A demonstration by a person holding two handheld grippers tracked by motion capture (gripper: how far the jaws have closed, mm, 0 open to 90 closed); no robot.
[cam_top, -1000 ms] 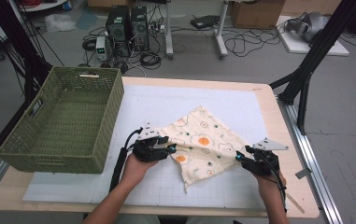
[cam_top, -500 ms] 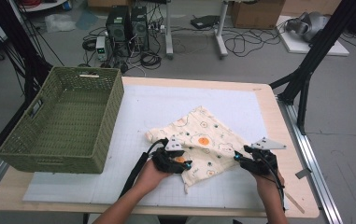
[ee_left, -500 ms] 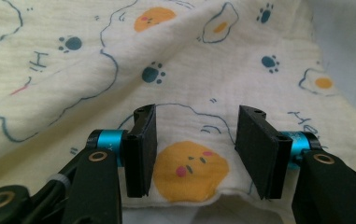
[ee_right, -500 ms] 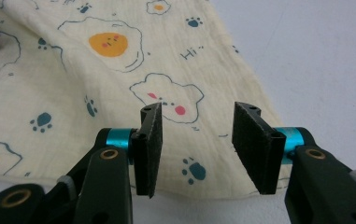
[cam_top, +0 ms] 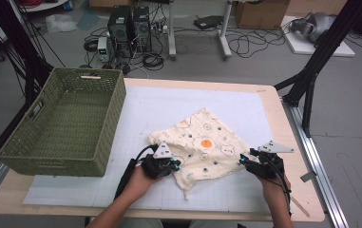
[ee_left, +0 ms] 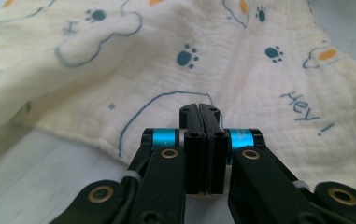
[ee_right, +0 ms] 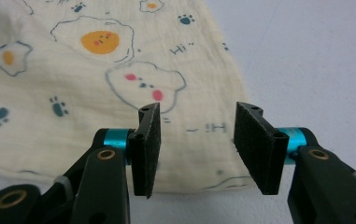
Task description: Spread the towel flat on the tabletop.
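Printed cloth point(cam_top: 202, 149) lies crumpled near the bench's front edge, right of the green basket point(cam_top: 64, 123). Left gripper point(cam_top: 165, 164) at its left edge, fingers point(ee_left: 199, 140) pressed together after just closing (cloth between them: cannot tell). Right gripper point(cam_top: 245, 160) at its right corner, fingers point(ee_right: 148, 144) apart, cloth edge just beyond the tips.

Overhead forward-down view; two close claw-mounted views over cloth point(cam_top: 202, 152)

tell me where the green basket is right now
In the high view the green basket sits at the table's left side on the white mat, left of the printed cloth and apart from it.
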